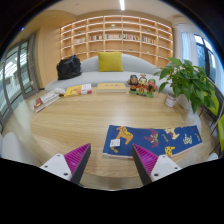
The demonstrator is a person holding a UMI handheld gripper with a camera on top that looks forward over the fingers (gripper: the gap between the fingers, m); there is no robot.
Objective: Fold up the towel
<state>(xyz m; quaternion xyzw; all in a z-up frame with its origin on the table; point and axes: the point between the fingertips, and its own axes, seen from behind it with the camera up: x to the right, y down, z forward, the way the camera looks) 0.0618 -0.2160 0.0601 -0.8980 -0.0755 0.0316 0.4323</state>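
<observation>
A blue towel (pixel 150 139) with yellow and orange cartoon prints lies flat on the wooden table (pixel 75 120), just ahead of my fingers and a little to the right. My gripper (pixel 112 160) is open and empty above the table's near part. Its left finger (pixel 72 158) and right finger (pixel 148 160) show magenta pads with bare wood between them. The towel's near left corner sits just beyond the gap between the fingers.
A potted plant (pixel 188 80) stands at the table's right. Small toys (pixel 140 84) and books (pixel 72 90) lie at the far edge. A bench with a yellow cushion (pixel 110 62) and a black bag (pixel 68 68) stands beyond, under shelves.
</observation>
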